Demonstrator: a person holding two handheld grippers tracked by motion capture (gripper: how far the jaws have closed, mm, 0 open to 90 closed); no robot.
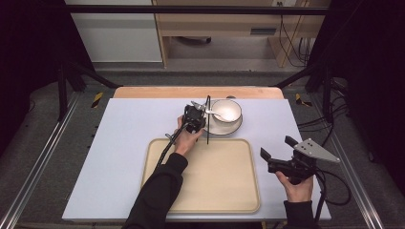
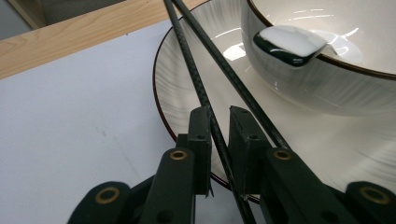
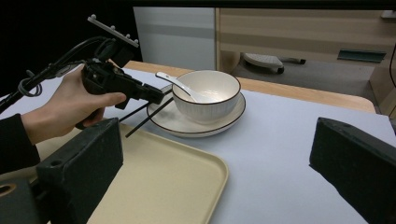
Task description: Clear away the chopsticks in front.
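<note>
A white bowl (image 1: 226, 110) with a dark rim stands on a white plate (image 1: 230, 128) at the table's far middle. A white spoon (image 1: 213, 113) rests in the bowl. My left gripper (image 1: 201, 123) is just left of the plate, shut on a pair of black chopsticks (image 1: 208, 136). In the left gripper view the gripper (image 2: 219, 122) pinches one of the chopsticks (image 2: 201, 91) over the plate (image 2: 180, 79), and the second stick runs beside the right jaw. My right gripper (image 1: 277, 147) hovers open at the tray's right edge, its jaws (image 3: 217, 135) wide apart and empty.
A beige tray (image 1: 210, 186) lies on the white table mat (image 1: 119, 143) in front of the plate. A wooden table edge (image 1: 157, 92) runs behind the mat. Cables trail from both grippers.
</note>
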